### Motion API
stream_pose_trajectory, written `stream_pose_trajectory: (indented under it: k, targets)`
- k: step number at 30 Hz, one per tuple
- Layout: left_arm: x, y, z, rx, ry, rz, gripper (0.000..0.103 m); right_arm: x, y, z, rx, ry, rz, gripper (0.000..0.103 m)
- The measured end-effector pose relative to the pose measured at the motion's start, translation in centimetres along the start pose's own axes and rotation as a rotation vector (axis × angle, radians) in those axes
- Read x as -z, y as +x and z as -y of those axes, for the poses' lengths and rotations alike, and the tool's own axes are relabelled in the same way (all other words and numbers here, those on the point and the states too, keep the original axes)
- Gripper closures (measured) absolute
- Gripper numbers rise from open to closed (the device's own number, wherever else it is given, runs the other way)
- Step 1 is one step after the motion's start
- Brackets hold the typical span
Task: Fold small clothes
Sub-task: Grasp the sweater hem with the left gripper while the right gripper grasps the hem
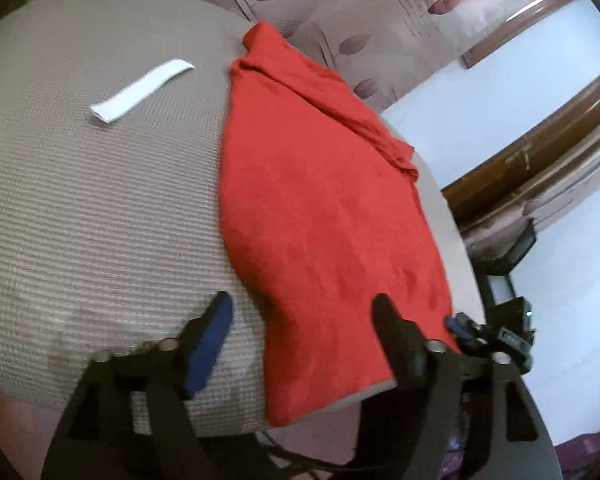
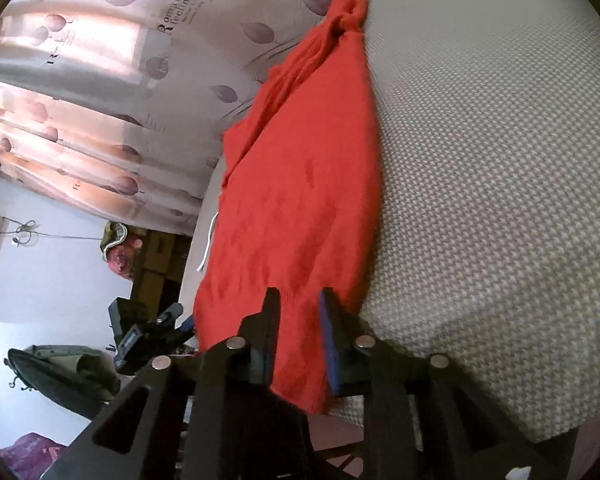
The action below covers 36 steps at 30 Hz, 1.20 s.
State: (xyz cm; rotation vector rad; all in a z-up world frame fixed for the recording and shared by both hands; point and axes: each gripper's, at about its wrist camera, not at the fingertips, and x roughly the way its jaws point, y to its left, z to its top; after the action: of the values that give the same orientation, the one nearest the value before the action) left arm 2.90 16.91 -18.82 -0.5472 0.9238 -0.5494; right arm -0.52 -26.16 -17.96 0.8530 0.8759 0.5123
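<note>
A red garment lies stretched along the right side of a beige woven table cover. In the right wrist view the red garment runs from a bunched far end down to my fingers. My left gripper is open, its fingers spread over the garment's near edge, one on the cover, one above the cloth. My right gripper has its fingers close together with the garment's near hem between them; it also shows at the right in the left wrist view.
A white folded strip lies on the cover at the far left. A patterned curtain hangs behind the table. A white cord hangs at the table edge. Dark bags and boxes sit on the floor.
</note>
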Motion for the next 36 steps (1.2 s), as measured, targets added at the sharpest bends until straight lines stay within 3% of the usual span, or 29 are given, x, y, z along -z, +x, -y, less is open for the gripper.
stream_pose_trajectory:
  k: [1,3,5,6,7,8,9,12,14,16,19,21,24,28,30,33,36]
  targets:
    - [0.0,0.1,0.1,0.011,0.012,0.009,0.017,0.0,0.5,-0.2,0.001,-0.006,-0.005,0.082]
    - [0.0,0.6,0.8,0.003,0.048,0.020,0.016,-0.1,1.1,-0.1,-0.012,0.004,-0.014,0.083]
    - [-0.1,1.2,1.6,-0.023,0.084,0.024,0.017,-0.2,1.8,0.1,-0.012,0.029,-0.019,0.095]
    - [-0.1,1.3,1.9,-0.032,0.091,0.025,0.030,-0.2,2.2,0.4,0.003,0.045,-0.025,0.103]
    - [-0.1,1.6,1.9,-0.020,0.082,0.004,0.101,-0.2,2.3,0.7,-0.005,0.063,-0.022,0.103]
    - [-0.3,2.5,1.7,-0.037,0.057,-0.042,0.095,-0.2,2.2,0.8,-0.013,0.073,-0.016,0.103]
    - [-0.2,2.9,1.2,-0.050,0.016,-0.043,0.096,-0.1,2.0,0.8,-0.010,0.074,-0.009,0.103]
    - [-0.2,2.0,0.9,-0.030,-0.020,0.027,0.096,-0.3,1.0,0.6,-0.033,0.098,0.018,0.103]
    - [-0.2,0.5,1.3,0.032,-0.028,0.082,0.096,-0.6,-0.7,-0.2,-0.066,0.098,0.057,0.103]
    - [-0.3,-1.1,2.4,0.043,0.009,0.125,0.096,-0.9,-2.2,-1.2,-0.074,0.070,0.087,0.103]
    - [-0.3,-1.2,2.7,0.005,0.053,0.115,0.096,-1.1,-3.2,-1.9,-0.016,-0.004,0.098,0.100]
    - [-0.2,-0.7,2.3,0.029,0.043,0.085,0.096,-1.2,-3.5,-1.5,0.020,-0.003,0.107,0.095]
    - [0.2,-0.6,2.0,-0.036,0.058,0.080,0.095,-1.3,-3.6,-0.8,0.076,-0.002,0.102,0.091]
    - [0.4,-0.1,1.0,-0.062,0.035,0.070,0.080,-1.1,-2.1,0.8,0.114,0.027,0.053,0.081]
    - [0.4,-0.1,0.2,-0.052,0.005,0.063,0.077,-0.7,-1.1,0.6,0.080,0.023,0.050,0.080]
    - [0.4,-0.1,-1.0,-0.049,-0.039,0.060,0.061,-0.1,0.1,-0.2,0.034,-0.001,0.032,0.071]
    - [0.3,0.2,-1.4,0.022,-0.067,0.067,0.048,-0.1,1.4,-1.0,0.016,-0.027,0.023,0.075]
